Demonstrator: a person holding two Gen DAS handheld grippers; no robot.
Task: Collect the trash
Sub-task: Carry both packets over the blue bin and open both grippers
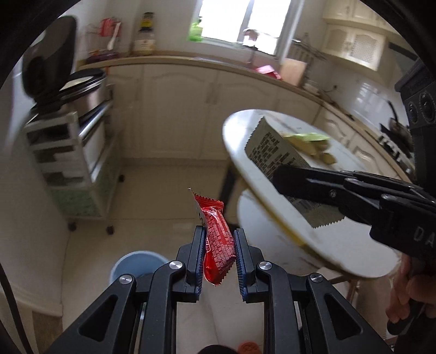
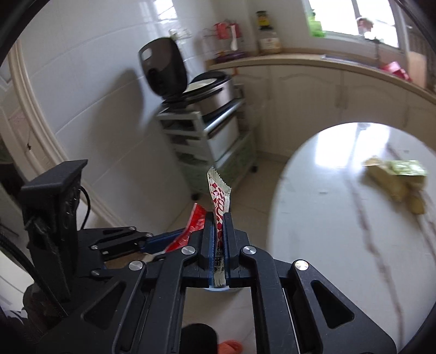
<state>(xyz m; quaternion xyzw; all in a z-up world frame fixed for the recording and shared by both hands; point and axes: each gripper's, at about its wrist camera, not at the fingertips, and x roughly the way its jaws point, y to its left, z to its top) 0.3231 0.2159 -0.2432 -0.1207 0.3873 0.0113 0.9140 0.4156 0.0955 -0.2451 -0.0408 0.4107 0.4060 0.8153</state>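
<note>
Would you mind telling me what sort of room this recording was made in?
Most likely a home kitchen. Cream cabinets run under a long countertop below a window, an open rice cooker sits on a drawer cart, and a round white table carries food scraps.

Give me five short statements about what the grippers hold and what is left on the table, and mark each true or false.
1. The left gripper holds a red wrapper. True.
2. The right gripper is empty. False: it is shut on a white and red wrapper.
3. The round white table is bare. False: yellow-green scraps lie on it.
4. A blue bucket stands on the floor. True.
5. The rice cooker is closed. False: its lid stands open.
</note>
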